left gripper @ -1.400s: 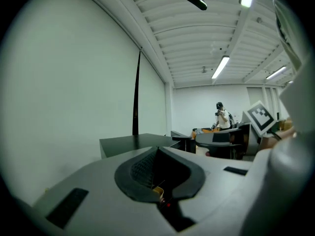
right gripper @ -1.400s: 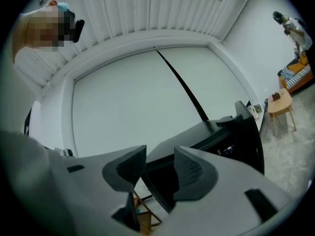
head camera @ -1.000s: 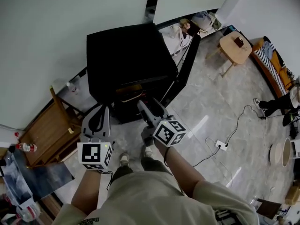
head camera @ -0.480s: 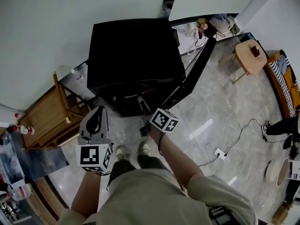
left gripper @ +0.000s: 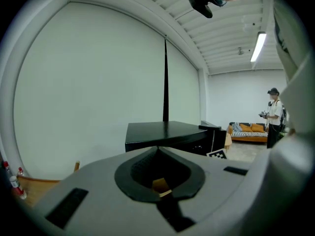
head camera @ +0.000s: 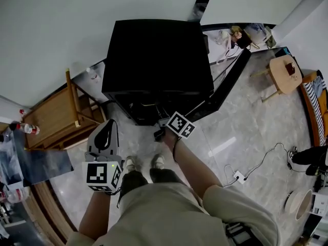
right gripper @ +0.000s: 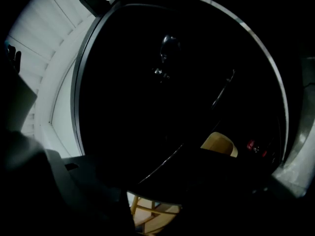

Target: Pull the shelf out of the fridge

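Note:
A low black fridge (head camera: 154, 55) stands against the wall, its door (head camera: 225, 86) swung open to the right. My right gripper (head camera: 161, 119) reaches into the dark opening, and only its marker cube shows clearly in the head view. In the right gripper view the interior is almost black. A thin bright shelf edge (right gripper: 162, 163) runs slantwise ahead, between jaws that stand wide apart and touch nothing I can see. My left gripper (head camera: 106, 129) hangs back at the left above the floor. Its jaws (left gripper: 158, 149) meet at the tips with nothing held.
Left of the fridge stands a wooden rack (head camera: 51, 122) with a bottle (head camera: 28, 128) beside it. A round wooden stool (head camera: 285, 73) is at the far right. A power strip with a cable (head camera: 238, 176) lies on the floor. A person (left gripper: 273, 117) stands far off.
My right gripper has moved forward from in front of the fridge into its opening. The left gripper has stayed about where it was.

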The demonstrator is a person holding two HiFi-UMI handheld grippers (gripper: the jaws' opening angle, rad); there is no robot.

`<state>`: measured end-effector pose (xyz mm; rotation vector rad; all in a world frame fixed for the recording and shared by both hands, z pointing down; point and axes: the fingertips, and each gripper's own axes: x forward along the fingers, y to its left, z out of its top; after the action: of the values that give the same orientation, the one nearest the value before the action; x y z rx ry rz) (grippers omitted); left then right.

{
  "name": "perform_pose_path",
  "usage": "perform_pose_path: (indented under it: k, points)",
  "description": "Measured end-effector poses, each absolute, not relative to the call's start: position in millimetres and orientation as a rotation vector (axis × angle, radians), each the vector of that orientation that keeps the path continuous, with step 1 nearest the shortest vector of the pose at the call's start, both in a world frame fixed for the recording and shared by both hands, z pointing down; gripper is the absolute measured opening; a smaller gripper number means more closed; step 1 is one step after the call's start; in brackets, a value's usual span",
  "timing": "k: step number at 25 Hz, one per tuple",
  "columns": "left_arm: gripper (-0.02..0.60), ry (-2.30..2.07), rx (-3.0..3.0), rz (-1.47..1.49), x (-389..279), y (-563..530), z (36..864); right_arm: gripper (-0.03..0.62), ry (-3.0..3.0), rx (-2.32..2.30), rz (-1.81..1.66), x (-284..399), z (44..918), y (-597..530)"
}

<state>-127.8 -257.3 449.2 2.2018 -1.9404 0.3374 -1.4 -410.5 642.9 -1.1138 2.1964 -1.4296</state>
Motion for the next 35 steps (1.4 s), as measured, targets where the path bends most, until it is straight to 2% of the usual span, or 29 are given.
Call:
perform_pose_path:
  k: [16, 20, 23, 27, 35]
  points:
    - [0.008, -1.951, 2.147, 0.374, -127.8, -244.1, 458.6, 0.242, 1.937, -1.015, -1.555, -19.5, 660.7, -447.1]
    - [0.008, -1.942, 2.145, 0.374, -126.7, -240.7, 459.8, 0.21, 1.818, -0.977, -1.566, -19.0, 663.4, -451.1]
    - [0.008, -1.937, 2.148, 0.371, -126.6, -238.1, 459.1, 0.149, 1.769, -0.963, -1.561, -18.5, 666.7, -452.2]
    - [0.008, -1.931, 2.153, 0.374, -129.2, -236.1, 456.9, 0.106, 1.739, -0.944, -1.541, -22.6, 666.9, -456.2]
    - [0.007, -1.967, 2.157, 0.444, -129.5, -218.9, 456.3, 0.086, 1.677, -0.937, -1.534, -23.5, 667.4, -468.9]
